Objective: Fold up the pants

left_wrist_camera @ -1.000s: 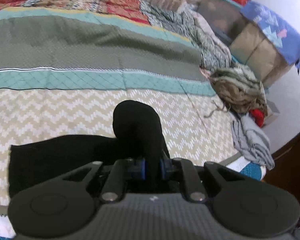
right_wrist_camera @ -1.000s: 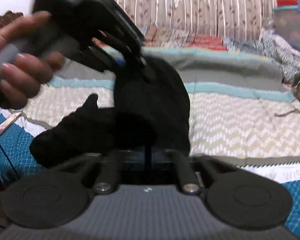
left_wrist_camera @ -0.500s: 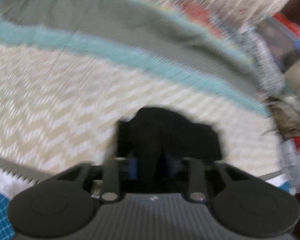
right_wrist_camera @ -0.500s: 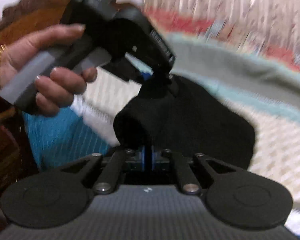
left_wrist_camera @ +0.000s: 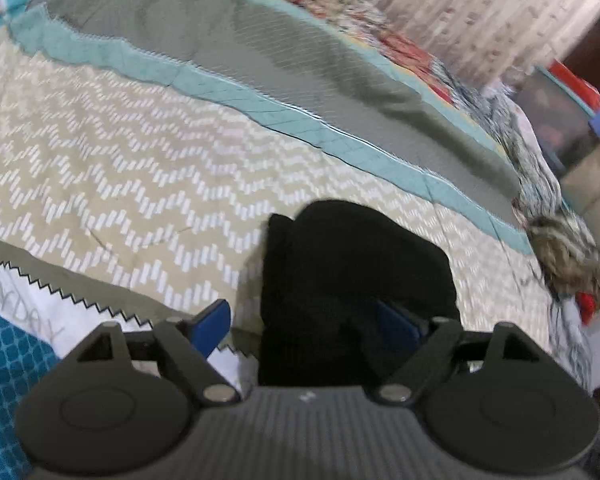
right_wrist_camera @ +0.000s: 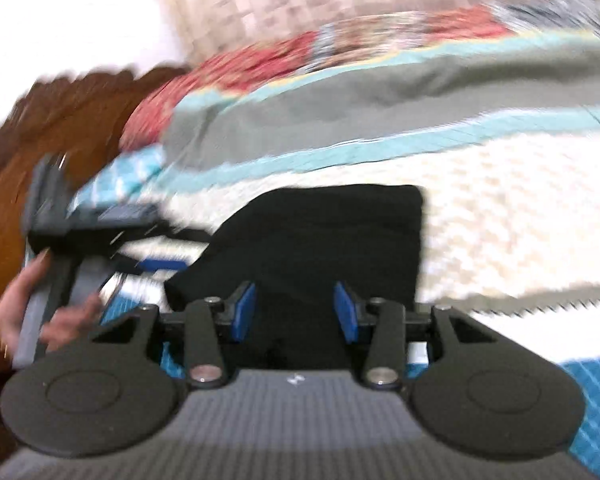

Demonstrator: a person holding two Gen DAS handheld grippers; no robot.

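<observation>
Both tools are letting go; the black pants [left_wrist_camera: 352,280] lie in a folded bundle on the bed's quilt [left_wrist_camera: 100,184], on its pale zigzag band close to the near edge. In the left wrist view the left tool [left_wrist_camera: 304,330] has its jaws spreading wide; one blue pad [left_wrist_camera: 210,326] stands clear of the cloth over the quilt's saw-tooth border, the other is half sunk in the dark fabric, and nothing is pinched. In the right wrist view the right tool [right_wrist_camera: 295,318] is opening too (less wide than its partner); the pants sit between its blue pads [right_wrist_camera: 242,318], yet the pads are not squeezing them. A hand [right_wrist_camera: 40,320] at the left of that blurred view holds the other tool's handle. A heap of clothes [left_wrist_camera: 568,256] sits at the bed's far edge.
</observation>
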